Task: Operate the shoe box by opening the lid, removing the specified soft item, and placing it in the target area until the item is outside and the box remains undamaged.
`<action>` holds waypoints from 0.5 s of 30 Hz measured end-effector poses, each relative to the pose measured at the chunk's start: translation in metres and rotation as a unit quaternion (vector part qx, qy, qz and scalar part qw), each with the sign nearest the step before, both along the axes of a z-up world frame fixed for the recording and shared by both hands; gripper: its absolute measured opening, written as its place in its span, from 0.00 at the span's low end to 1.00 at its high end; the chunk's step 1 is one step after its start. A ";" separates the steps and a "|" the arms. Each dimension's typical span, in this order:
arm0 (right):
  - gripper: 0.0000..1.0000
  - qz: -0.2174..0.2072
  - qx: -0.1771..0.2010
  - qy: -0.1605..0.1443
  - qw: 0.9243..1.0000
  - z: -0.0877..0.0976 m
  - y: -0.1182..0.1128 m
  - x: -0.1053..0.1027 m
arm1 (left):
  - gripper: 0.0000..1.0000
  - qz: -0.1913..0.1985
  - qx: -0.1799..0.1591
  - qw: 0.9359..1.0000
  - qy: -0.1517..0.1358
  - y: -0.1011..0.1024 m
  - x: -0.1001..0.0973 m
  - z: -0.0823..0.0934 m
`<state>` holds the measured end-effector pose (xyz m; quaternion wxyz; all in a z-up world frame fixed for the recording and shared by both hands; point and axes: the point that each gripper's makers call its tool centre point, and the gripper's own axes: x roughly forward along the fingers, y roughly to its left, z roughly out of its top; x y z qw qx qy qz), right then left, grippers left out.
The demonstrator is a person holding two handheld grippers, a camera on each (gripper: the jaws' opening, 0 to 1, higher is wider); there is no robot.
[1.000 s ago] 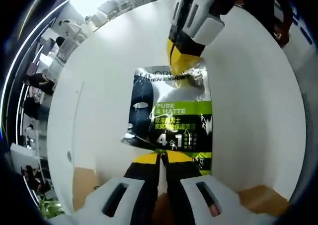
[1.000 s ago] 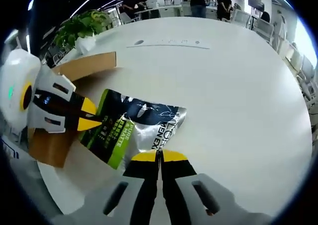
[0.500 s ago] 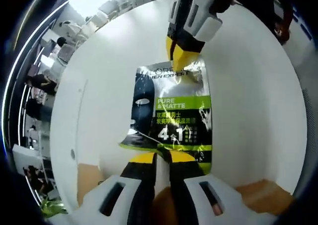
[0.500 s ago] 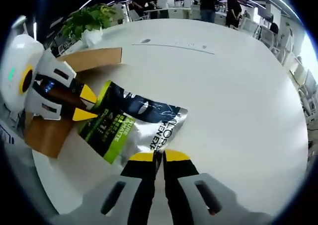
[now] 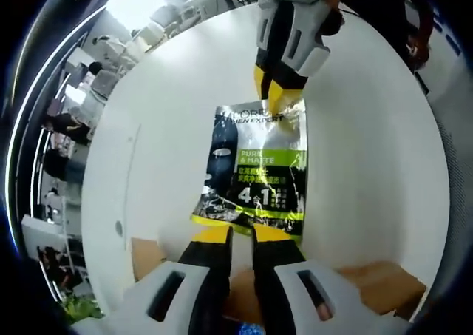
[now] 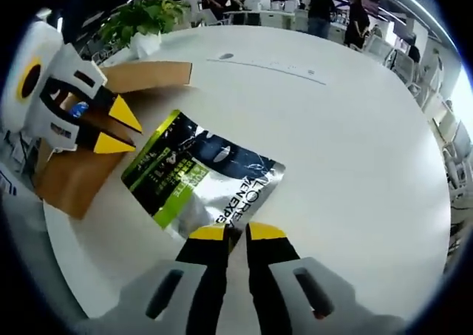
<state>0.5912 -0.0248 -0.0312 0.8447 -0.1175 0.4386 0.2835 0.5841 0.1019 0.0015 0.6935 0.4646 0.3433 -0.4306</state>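
both grippers let go of the face-mask sachet: the left gripper and the right gripper spread their jaws and backed off its ends, and it lay flat on the white table.

The packet is silver at one end, with a dark navy panel bearing a pale mask shape, a lime-green band with white lettering, and a green strip along the other end. The desk is plain white. The box is tan brown. Both tongs (left, right) have yellow tips on black jaws in white casings.
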 end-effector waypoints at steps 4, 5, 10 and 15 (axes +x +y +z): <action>0.14 0.002 -0.005 -0.013 1.000 0.007 -0.003 -0.001 | 0.11 0.025 -0.035 0.999 0.010 -0.002 -0.005 0.008; 0.15 0.003 -0.006 -0.015 1.000 0.008 -0.004 -0.001 | 0.11 0.026 -0.036 0.999 0.010 -0.002 -0.005 0.009; 0.17 0.005 -0.007 -0.030 1.000 0.018 -0.008 -0.002 | 0.13 0.057 -0.080 0.995 0.023 -0.005 -0.013 0.022; 0.22 0.008 -0.006 -0.040 0.999 0.030 -0.009 -0.007 | 0.15 0.080 -0.108 0.990 0.034 -0.005 -0.019 0.029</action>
